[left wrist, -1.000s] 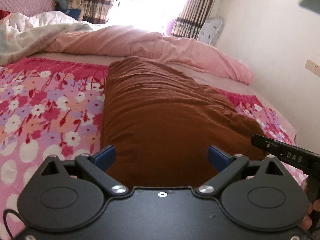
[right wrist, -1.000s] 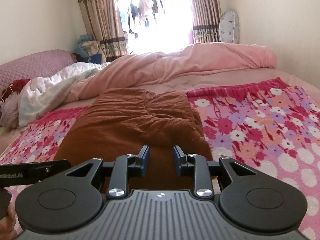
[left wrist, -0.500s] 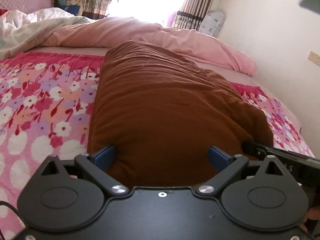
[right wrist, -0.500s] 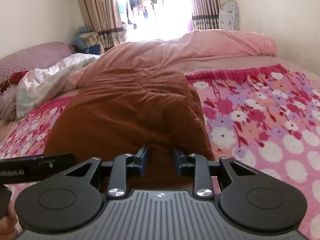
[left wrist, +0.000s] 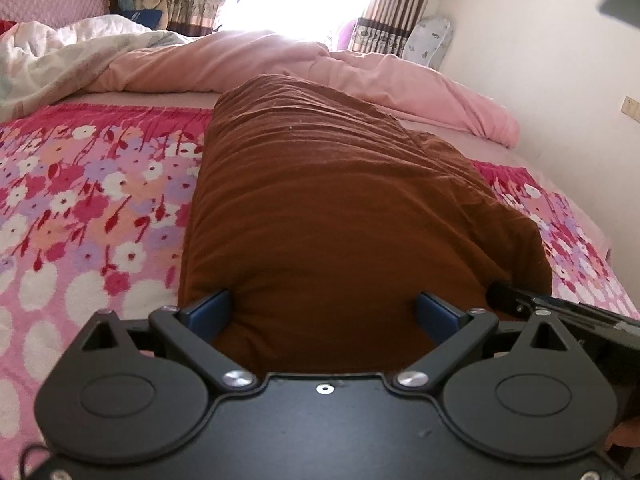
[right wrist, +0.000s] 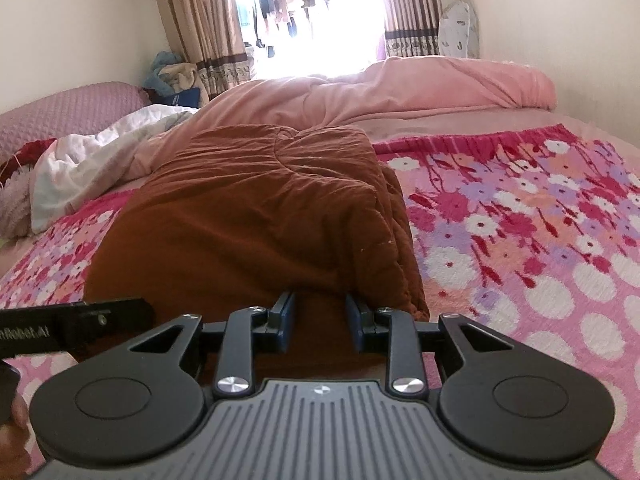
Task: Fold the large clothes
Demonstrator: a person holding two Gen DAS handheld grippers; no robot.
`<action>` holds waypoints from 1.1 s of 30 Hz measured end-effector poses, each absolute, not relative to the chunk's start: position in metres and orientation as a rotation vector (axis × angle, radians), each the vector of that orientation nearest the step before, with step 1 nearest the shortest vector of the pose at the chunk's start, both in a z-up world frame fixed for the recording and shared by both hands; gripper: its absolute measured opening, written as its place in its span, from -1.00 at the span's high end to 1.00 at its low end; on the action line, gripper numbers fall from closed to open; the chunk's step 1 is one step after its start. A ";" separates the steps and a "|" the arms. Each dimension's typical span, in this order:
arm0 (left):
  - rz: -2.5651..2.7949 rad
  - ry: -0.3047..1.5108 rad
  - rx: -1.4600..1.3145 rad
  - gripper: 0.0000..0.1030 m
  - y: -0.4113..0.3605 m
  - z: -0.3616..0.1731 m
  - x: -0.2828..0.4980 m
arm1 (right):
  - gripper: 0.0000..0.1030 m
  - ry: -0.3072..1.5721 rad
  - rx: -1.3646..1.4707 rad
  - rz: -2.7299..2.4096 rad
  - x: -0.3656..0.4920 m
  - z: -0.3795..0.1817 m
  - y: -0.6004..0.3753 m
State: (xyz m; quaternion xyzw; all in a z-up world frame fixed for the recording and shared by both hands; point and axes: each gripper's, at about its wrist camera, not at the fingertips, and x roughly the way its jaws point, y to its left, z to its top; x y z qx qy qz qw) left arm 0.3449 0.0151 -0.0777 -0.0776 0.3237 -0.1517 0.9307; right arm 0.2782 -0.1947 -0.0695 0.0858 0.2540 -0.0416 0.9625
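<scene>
A large brown garment (left wrist: 332,208) lies folded into a long thick strip on the floral bed cover (left wrist: 80,208). It also shows in the right wrist view (right wrist: 256,216). My left gripper (left wrist: 323,314) is wide open, its blue pads on either side of the garment's near left end. My right gripper (right wrist: 320,318) is open with a narrower gap, at the garment's near right corner; the cloth's edge sits between its pads. Each view shows the other gripper's body at its edge.
A pink duvet (left wrist: 320,68) lies bunched across the far side of the bed. A white blanket (left wrist: 60,52) is heaped at the far left. A wall (left wrist: 560,60) runs close along the right. Curtains and a bright window stand behind.
Both grippers have moved forward and down to the garment's near edge, which now fills more of each view. The jaw openings look unchanged.
</scene>
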 end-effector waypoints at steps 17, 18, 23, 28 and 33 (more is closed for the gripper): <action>-0.243 0.588 -0.147 -0.99 0.056 -0.032 0.157 | -0.71 0.403 0.101 -0.105 0.121 -0.010 -0.161; -0.229 0.588 -0.139 -0.99 0.055 -0.033 0.148 | -0.71 0.404 0.094 -0.101 0.110 -0.009 -0.157; -0.192 0.633 -0.108 -0.99 0.054 -0.042 0.114 | -0.72 0.421 0.114 -0.103 0.076 -0.011 -0.152; -0.187 0.655 -0.078 -0.99 0.049 -0.052 0.098 | -0.72 0.439 0.120 -0.120 0.057 -0.021 -0.150; -0.187 0.642 -0.082 -0.99 0.049 -0.051 0.087 | -0.72 0.448 0.134 -0.125 0.045 -0.028 -0.150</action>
